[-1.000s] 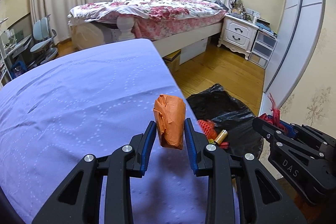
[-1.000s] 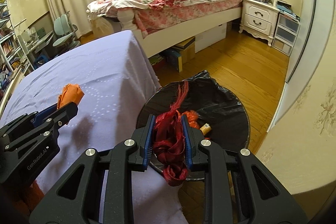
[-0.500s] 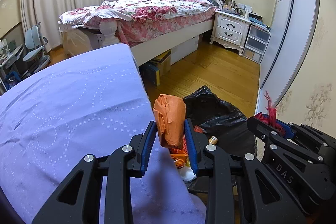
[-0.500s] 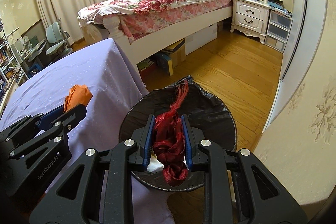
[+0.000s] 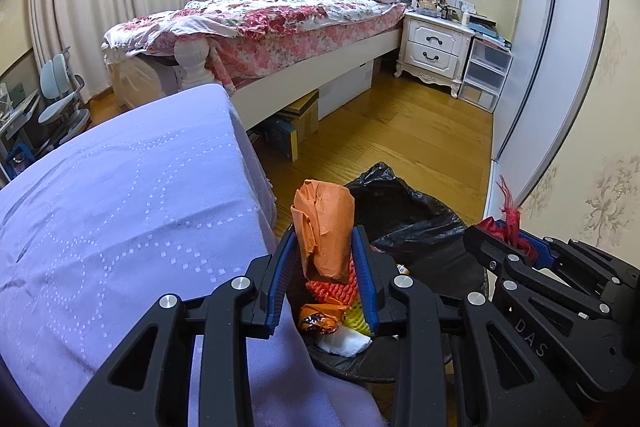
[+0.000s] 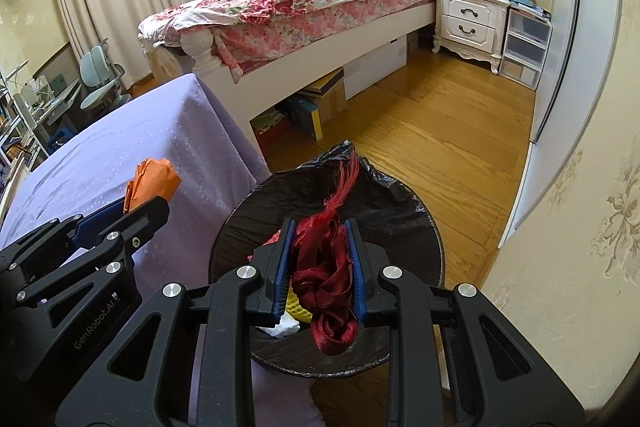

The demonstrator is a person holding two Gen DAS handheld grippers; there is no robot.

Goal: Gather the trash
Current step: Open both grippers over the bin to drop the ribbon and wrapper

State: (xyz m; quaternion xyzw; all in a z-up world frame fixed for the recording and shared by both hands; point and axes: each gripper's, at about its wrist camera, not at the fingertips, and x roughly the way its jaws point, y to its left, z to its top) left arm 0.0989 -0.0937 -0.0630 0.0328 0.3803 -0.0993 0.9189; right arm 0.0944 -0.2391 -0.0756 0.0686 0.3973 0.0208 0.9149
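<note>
My left gripper is shut on a crumpled orange paper wad, held just past the table's edge above the bin. The orange paper wad also shows at the left of the right wrist view. My right gripper is shut on a knotted dark red ribbon, hanging over the bin's opening. The round bin has a black bag liner and stands on the floor beside the table. Inside lie orange, yellow and white scraps.
A table under a lilac cloth fills the left. Wooden floor stretches toward a bed with a floral cover, a white nightstand and plastic drawers. A pale wall stands close on the right.
Both grippers have carried their loads to the right, off the table. The orange wad now hangs over the bin's near side and the red ribbon over its middle. Neither grip has altered.
</note>
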